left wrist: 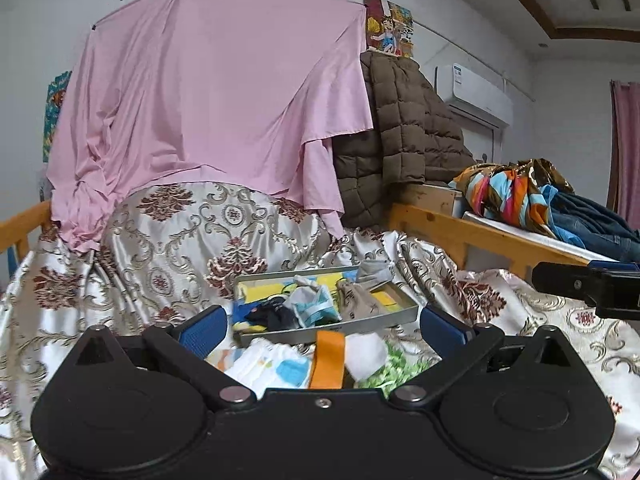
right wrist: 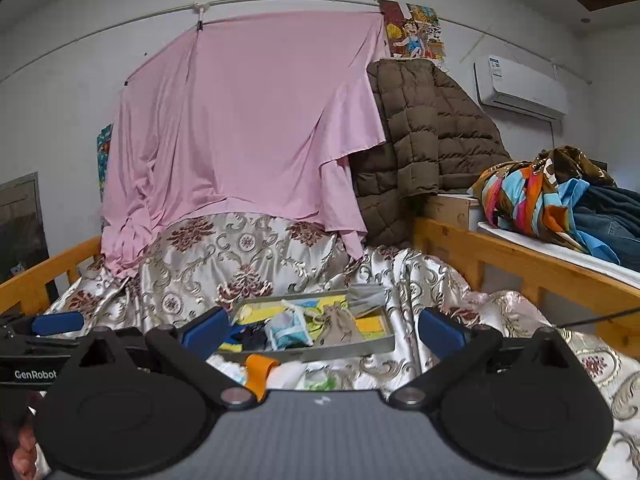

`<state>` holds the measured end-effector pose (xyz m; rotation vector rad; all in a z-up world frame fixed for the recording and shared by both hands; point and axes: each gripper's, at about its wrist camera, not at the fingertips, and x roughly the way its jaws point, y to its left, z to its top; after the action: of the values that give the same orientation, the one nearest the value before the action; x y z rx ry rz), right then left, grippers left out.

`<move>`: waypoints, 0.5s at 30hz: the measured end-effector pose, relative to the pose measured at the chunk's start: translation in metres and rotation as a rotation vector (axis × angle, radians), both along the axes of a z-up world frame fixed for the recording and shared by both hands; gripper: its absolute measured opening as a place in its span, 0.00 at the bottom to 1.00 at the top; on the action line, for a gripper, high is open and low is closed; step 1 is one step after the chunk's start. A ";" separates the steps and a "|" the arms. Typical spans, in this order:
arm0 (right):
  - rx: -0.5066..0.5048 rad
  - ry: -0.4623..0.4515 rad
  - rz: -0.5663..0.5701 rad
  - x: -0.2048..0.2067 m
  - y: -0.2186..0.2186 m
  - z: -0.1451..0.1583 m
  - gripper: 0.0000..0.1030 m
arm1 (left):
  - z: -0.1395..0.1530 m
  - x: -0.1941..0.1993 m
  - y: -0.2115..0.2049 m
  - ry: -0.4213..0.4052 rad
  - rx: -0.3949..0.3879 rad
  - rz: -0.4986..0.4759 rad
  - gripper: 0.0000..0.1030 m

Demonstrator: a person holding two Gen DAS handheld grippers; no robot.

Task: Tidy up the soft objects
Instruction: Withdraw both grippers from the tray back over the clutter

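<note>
A grey metal tray (left wrist: 332, 329) lies on the patterned bedspread and holds several soft items: a dark sock (left wrist: 276, 316), a light blue face mask (left wrist: 316, 308), a beige drawstring pouch (left wrist: 360, 300) and a grey cloth (left wrist: 374, 272) on its far corner. In front of the tray lie a white striped cloth (left wrist: 268, 364), an orange strap (left wrist: 329, 360), a white pad (left wrist: 366, 354) and a green cloth (left wrist: 396, 368). My left gripper (left wrist: 322, 326) is open and empty, just before this pile. My right gripper (right wrist: 320, 330) is open and empty, facing the tray (right wrist: 340, 350).
The floral bedspread (left wrist: 180, 240) covers the bed. A pink sheet (left wrist: 220, 100) and a brown quilted jacket (left wrist: 404, 128) hang behind. A wooden rail (left wrist: 480, 236) runs on the right, with colourful clothes (left wrist: 516, 192) piled beyond it. The other gripper (left wrist: 588, 284) shows at the right edge.
</note>
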<state>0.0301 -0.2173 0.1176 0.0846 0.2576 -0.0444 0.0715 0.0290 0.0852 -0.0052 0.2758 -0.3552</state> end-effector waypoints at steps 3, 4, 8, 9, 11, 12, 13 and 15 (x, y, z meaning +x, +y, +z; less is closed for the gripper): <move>0.001 0.012 0.004 -0.013 0.011 -0.004 1.00 | -0.003 -0.011 0.011 0.014 0.004 0.015 0.99; 0.002 0.016 0.004 -0.018 0.013 -0.006 1.00 | -0.005 -0.015 0.014 0.018 0.009 0.021 0.99; 0.002 0.040 0.010 -0.030 0.025 -0.016 1.00 | -0.014 -0.025 0.027 0.033 0.041 0.050 0.99; 0.001 0.048 0.014 -0.033 0.029 -0.019 1.00 | -0.016 -0.027 0.030 0.039 0.048 0.057 0.99; 0.002 0.063 0.021 -0.036 0.035 -0.024 1.00 | -0.022 -0.030 0.036 0.055 0.067 0.076 0.99; 0.003 0.072 0.024 -0.037 0.037 -0.028 1.00 | -0.024 -0.030 0.039 0.065 0.079 0.087 0.99; 0.004 0.085 0.030 -0.038 0.041 -0.032 1.00 | -0.026 -0.030 0.042 0.077 0.091 0.097 0.99; 0.001 0.113 0.046 -0.036 0.047 -0.039 1.00 | -0.028 -0.027 0.048 0.105 0.098 0.120 0.99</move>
<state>-0.0062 -0.1698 0.0789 0.0771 0.3721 -0.0030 0.0442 0.0774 0.0570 0.0562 0.3949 -0.2224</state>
